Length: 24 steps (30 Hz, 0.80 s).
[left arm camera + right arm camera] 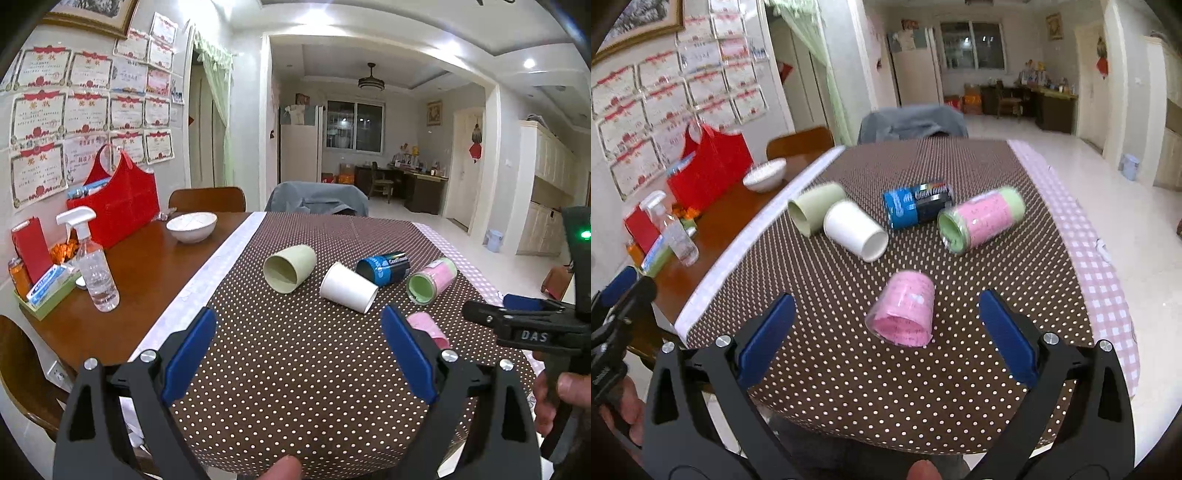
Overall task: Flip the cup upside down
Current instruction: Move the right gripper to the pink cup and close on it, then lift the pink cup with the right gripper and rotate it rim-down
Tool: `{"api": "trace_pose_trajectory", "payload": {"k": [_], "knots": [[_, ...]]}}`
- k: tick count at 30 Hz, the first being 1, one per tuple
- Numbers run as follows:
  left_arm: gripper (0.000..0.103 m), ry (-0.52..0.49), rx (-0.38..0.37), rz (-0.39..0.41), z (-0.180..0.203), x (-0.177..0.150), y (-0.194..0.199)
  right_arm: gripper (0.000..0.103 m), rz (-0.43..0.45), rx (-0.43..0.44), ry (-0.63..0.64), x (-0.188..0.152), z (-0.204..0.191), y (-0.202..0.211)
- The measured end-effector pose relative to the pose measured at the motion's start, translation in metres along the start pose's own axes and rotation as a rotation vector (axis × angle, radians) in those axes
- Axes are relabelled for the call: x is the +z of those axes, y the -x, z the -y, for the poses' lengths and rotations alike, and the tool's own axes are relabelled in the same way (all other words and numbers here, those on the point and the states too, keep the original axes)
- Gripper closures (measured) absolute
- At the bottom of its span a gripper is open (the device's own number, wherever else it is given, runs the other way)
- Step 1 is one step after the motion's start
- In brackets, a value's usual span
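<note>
The right gripper (886,332) stands with its blue-padded fingers wide apart and nothing between them, hovering over the near part of the desk (960,406). The pink cup (903,314) lies on its side just ahead at 12 o'clock, mouth toward the camera, inside the line of the open fingers but not touching them. The left gripper (299,350) is likewise spread wide and empty; in its view the pink cup (428,326) peeks out behind its right finger at 2 o'clock.

Farther off lie four more tipped cups: a pale green cup (814,212), a white paper cup (855,230), a glossy blue cup (916,205) and a pink-and-green cup (980,219). The brown polka-dot cloth (831,369) is flat, with bare room around the pink cup; its checked border (1100,295) runs along the 3 o'clock edge.
</note>
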<state>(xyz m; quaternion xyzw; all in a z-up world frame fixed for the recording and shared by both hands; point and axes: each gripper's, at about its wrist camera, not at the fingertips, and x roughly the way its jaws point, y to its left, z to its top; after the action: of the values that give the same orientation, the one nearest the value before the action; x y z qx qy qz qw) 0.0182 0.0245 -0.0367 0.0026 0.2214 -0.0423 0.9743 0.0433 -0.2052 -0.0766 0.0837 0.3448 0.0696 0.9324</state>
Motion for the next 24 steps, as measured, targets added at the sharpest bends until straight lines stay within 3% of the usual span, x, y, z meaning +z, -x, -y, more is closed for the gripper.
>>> {"api": "trace_pose_trajectory", "payload": {"k": [10, 24], "knots": [[0.014, 0.038, 0.024, -0.068, -0.024, -0.020, -0.034, 0.007, -0.216, 0.017, -0.016, 0.014, 0.005, -0.066], [0.014, 0.048, 0.020, -0.117, -0.036, -0.036, -0.057, 0.022, -0.490, 0.005, -0.091, 0.033, 0.027, -0.132]]}}
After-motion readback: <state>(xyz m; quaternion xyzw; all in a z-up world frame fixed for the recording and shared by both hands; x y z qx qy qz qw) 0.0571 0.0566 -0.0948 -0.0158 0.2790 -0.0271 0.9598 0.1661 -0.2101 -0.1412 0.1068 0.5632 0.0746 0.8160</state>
